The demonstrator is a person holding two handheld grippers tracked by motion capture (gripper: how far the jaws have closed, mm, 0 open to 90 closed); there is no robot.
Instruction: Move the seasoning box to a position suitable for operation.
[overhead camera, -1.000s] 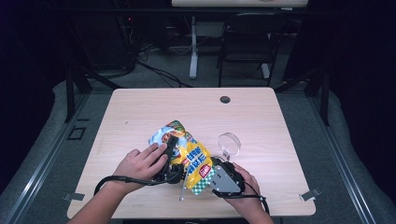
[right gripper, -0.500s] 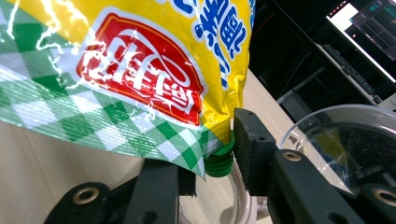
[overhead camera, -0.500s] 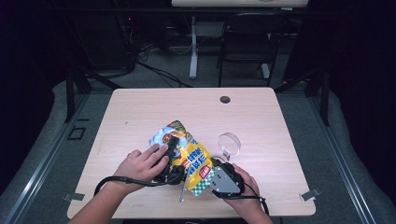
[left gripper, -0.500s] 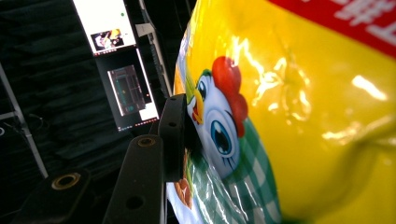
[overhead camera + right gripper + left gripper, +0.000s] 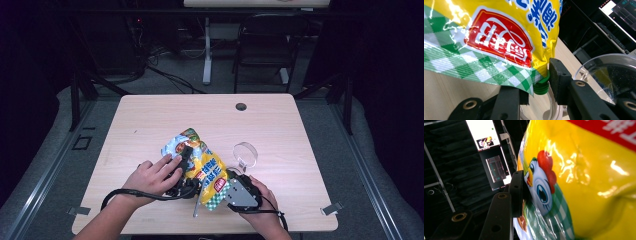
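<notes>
The yellow pouch (image 5: 207, 167) lies slantwise just left of the clear cup (image 5: 244, 154), its green cap (image 5: 541, 86) pinched by the right gripper (image 5: 541, 87), while the left gripper (image 5: 520, 195) clamps the pouch's body.

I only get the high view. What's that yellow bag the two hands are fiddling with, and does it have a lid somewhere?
Observer: Yes. The right gripper view shows a green screw cap at the pouch corner, between the right gripper fingers.
Operator: Is it pinched?
Observer: One finger touches it; a full pinch I cannot tell.
Operator: And the left gripper?
Observer: Its own view shows a finger pressed against a printed cartoon chicken.
</notes>
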